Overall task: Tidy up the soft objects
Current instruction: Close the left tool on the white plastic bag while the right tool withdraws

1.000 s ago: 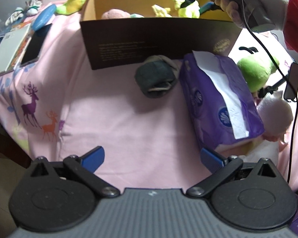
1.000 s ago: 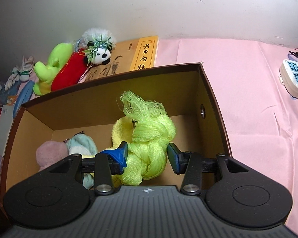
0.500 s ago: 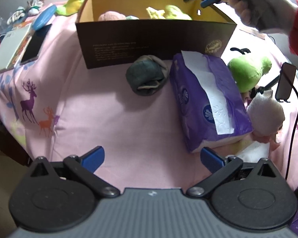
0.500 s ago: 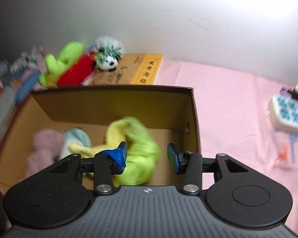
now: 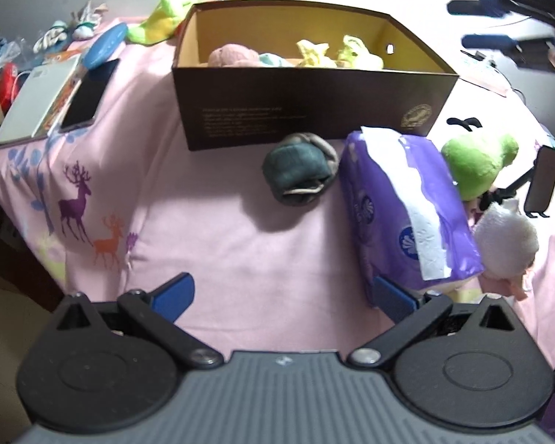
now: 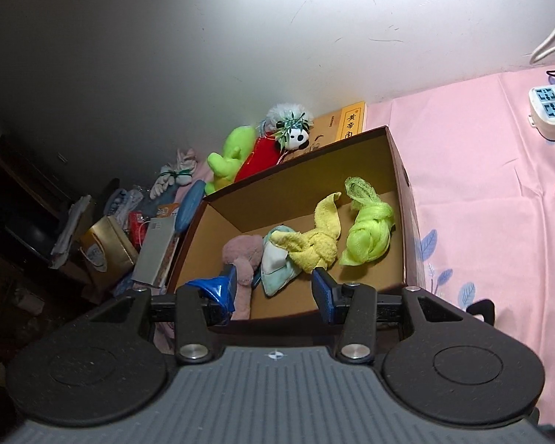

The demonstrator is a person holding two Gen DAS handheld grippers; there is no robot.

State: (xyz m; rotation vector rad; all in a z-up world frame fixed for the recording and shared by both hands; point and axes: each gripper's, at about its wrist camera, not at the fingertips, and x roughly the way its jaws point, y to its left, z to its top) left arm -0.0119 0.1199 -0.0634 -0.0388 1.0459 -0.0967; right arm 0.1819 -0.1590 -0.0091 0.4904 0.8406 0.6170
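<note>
Blue pads tip both tools. From the left wrist view, the left gripper (image 5: 283, 294) hangs low over the pink cloth (image 5: 240, 251) with its fingers spread wide and nothing between them; its right pad sits just beside the near end of the purple tissue pack (image 5: 407, 207). Left of that pack lies a dark sock ball (image 5: 298, 174), close to the front wall of the brown box (image 5: 314, 107). To the pack's right are a white puff (image 5: 507, 242) and, farther back, a green plush (image 5: 477, 161).

From the right wrist view, the right gripper (image 6: 275, 290) is spread and empty, held above the box's (image 6: 399, 170) near edge. Inside the box, left to right, lie a pink plush (image 6: 242, 255), a pale teal piece (image 6: 277, 268), a yellow towel (image 6: 318, 240) and a lime mesh sponge (image 6: 368, 235); the first three touch, the sponge lies just apart by the right wall.

Behind the box, against the wall, sit a green toy (image 6: 227, 157), a red toy with a panda head (image 6: 294, 135) and a book (image 6: 347, 124). A power strip (image 6: 551, 109) lies well off to the right
</note>
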